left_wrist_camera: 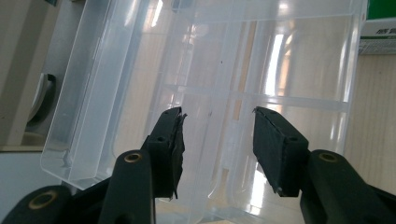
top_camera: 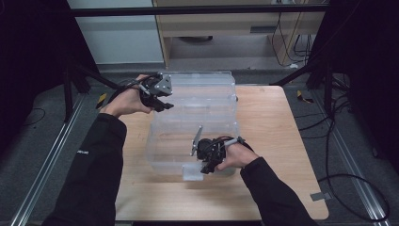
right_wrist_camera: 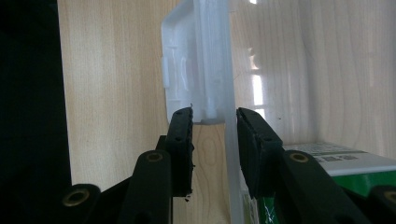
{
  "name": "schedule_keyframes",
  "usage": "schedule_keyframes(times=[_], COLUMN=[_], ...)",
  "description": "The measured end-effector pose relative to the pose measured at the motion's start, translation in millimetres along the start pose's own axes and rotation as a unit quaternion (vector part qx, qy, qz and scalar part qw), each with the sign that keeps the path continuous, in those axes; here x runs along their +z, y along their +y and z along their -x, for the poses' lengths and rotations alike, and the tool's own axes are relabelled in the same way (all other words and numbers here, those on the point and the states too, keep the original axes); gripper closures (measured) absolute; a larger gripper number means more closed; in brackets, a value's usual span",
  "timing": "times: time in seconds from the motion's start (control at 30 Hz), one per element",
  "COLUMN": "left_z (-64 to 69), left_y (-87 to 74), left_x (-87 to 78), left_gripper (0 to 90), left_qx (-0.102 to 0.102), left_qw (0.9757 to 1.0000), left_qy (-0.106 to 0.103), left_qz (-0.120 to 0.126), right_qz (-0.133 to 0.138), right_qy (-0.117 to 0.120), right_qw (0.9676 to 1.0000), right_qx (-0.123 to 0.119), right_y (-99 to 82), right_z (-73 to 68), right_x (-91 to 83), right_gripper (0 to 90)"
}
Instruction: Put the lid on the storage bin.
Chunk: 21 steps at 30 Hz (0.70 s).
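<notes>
Left gripper (top_camera: 162,96), high view: upper left of centre, at the raised lid (top_camera: 200,87) of the clear plastic box (top_camera: 188,136) on the wooden table (top_camera: 277,136). Right gripper (top_camera: 207,157) at the box's near wall, lower centre.

Left gripper view: jaws spread, pads off the lid (left_wrist_camera: 224,60).

Right gripper view: jaws straddle the box wall (right_wrist_camera: 229,140) beside its latch (right_wrist_camera: 187,70); whether they clamp it, cannot tell. Green carton (right_wrist_camera: 336,163) lower right.

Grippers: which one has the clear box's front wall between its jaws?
The right gripper: its jaws stand either side of the near wall, by the latch. The left gripper is at the open lid.
</notes>
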<state>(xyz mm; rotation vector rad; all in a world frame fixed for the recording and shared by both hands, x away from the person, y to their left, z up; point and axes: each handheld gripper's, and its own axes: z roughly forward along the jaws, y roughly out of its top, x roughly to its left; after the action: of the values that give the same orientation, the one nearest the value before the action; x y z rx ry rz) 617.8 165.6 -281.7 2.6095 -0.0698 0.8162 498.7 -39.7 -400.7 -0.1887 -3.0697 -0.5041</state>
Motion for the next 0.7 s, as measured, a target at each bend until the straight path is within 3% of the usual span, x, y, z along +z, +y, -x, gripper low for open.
schedule_keyframes(times=[0.1,0.37,0.7], left_z=[1.1,4.3,9.5], left_y=[1.5,7.6,15.1], left_x=[4.3,10.3,20.3], left_gripper=[53.1,55.9,63.8], left_qx=[0.006,0.017,0.029], left_qw=[0.9999,0.9997,0.9990], left_qy=[0.001,0.008,0.002], left_qz=[-0.012,-0.017,-0.035], right_qz=[0.000,-0.001,-0.004], right_qy=[0.000,0.000,-0.007], right_qw=[1.0000,1.0000,1.0000], right_qx=[0.000,0.000,-0.006], right_y=[0.1,0.1,0.7], right_z=[-0.4,-0.1,-1.5], right_x=[-0.1,0.0,-0.2], right_gripper=[67.3,67.3,67.4])
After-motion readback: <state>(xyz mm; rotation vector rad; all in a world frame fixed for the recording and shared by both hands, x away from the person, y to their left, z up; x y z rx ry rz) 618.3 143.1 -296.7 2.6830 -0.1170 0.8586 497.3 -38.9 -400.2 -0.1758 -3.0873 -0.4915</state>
